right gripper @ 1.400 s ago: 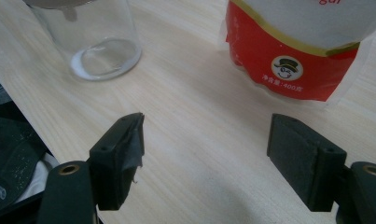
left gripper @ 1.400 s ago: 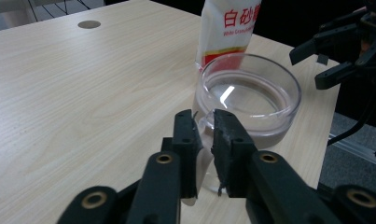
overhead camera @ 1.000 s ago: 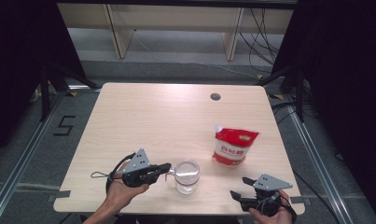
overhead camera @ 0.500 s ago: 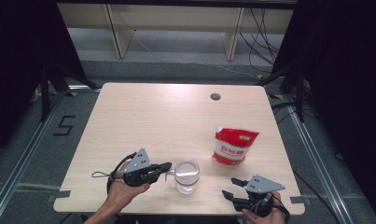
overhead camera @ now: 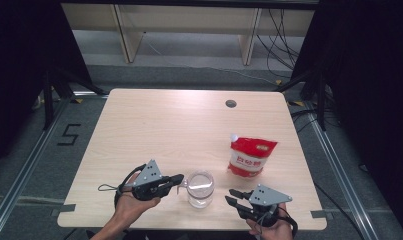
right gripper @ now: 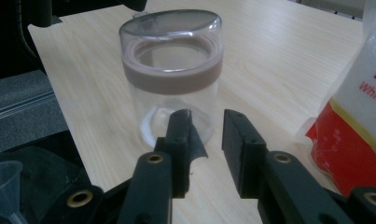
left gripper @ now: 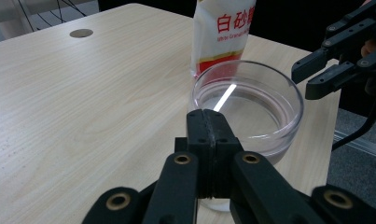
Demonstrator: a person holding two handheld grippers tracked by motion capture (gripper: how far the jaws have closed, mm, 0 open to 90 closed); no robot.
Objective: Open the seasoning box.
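The right gripper (overhead camera: 232, 196), near the front table (overhead camera: 154, 120) edge, has just been narrowing its jaws with nothing between them, aimed at the clear lidded jar (overhead camera: 200, 188) just ahead. The left gripper (overhead camera: 179, 178), clenched empty, touches the jar's other side. Judged step: approach; next, close onto the jar. Beyond stands the sugar bag (overhead camera: 251, 156).

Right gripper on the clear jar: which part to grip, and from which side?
Take the clear jar on its straight wall below the brown band, coming in level from its right side. It stands upright, and the left gripper sits at its other side. The right gripper, whose fingers have just been closing on nothing, would likely need to open wider than the jar first.
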